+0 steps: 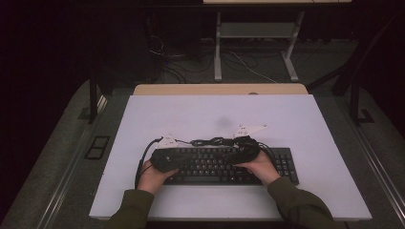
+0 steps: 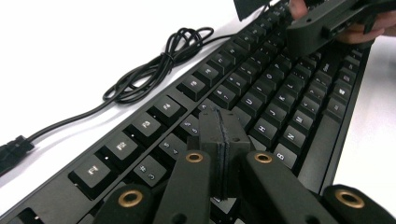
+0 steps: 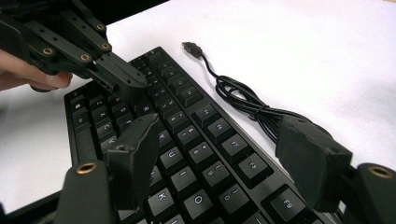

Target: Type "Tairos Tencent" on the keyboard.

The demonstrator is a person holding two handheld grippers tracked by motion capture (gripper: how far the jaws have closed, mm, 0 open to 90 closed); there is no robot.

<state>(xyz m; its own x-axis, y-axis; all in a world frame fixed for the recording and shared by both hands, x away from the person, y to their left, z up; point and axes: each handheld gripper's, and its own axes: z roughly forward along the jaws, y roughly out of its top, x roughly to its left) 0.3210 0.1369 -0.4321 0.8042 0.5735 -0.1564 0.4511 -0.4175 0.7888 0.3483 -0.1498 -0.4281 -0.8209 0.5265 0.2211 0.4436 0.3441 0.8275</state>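
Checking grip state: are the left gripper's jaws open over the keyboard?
No, the left gripper has its two jaws pressed flat together above the keyboard.

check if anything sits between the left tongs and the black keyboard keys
Nothing visible does. The left tongs, jaws shut, hang directly over the black keyboard keys. The coiled black cable lies off to the side on the white table.

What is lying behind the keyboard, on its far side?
Behind the keyboard a bundled black cable lies on the white table; its plug rests free. In the high view, the grippers hide where the cable joins the keyboard.
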